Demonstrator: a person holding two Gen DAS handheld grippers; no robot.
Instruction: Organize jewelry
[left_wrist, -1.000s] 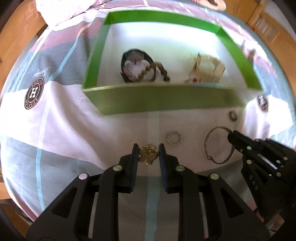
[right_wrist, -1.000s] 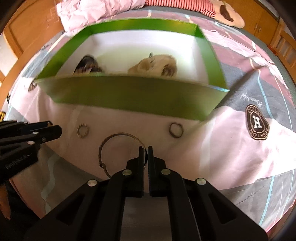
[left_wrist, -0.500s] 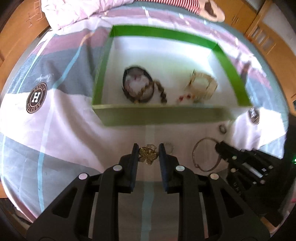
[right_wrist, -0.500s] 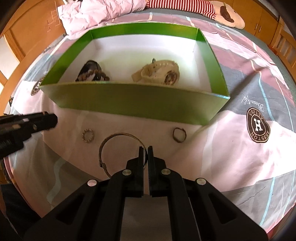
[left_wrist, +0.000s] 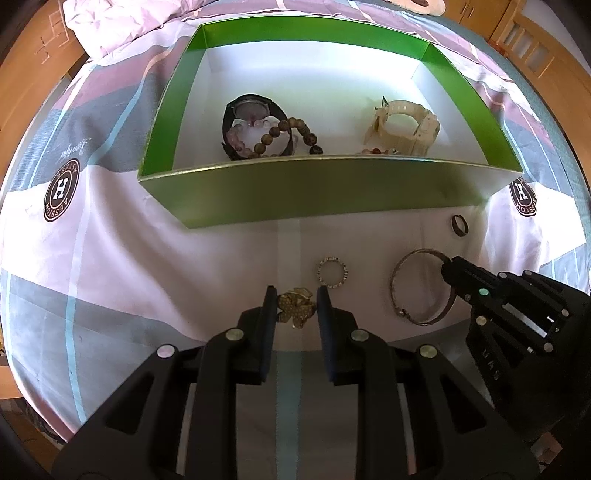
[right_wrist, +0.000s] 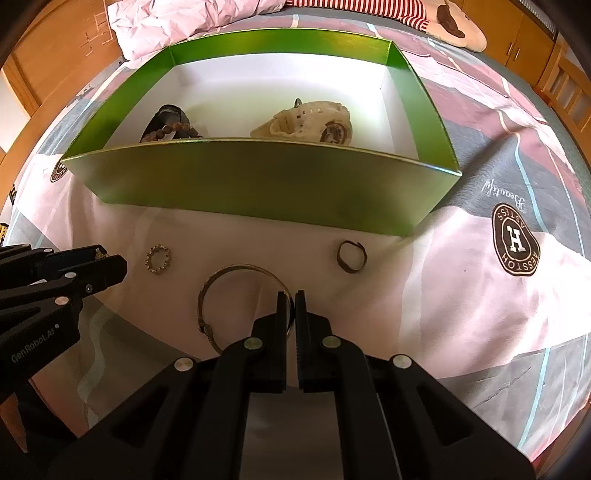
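Observation:
My left gripper (left_wrist: 297, 300) is shut on a gold flower brooch (left_wrist: 295, 310), just above the pink sheet in front of the green box (left_wrist: 332, 192). To its right my right gripper (right_wrist: 291, 300) is shut on the far rim of a thin metal bangle (right_wrist: 207, 295); the bangle (left_wrist: 397, 288) also shows in the left wrist view. A small beaded ring (left_wrist: 345, 275) and a dark ring (left_wrist: 460, 225) lie loose on the sheet. Inside the box lie a black watch (left_wrist: 251, 107), brown beads (left_wrist: 291, 127) and a cream bracelet (left_wrist: 406, 127).
The box (right_wrist: 258, 181) has tall green walls and a white floor, with bare floor at the back. Crumpled pink bedding (right_wrist: 192, 22) lies behind it. Wooden furniture (left_wrist: 532, 48) stands at the far right. The sheet has round logo prints (right_wrist: 515, 243).
The left gripper drifted a little back and then returned, with the brooch still between its pads. The right gripper has stayed on the bangle.

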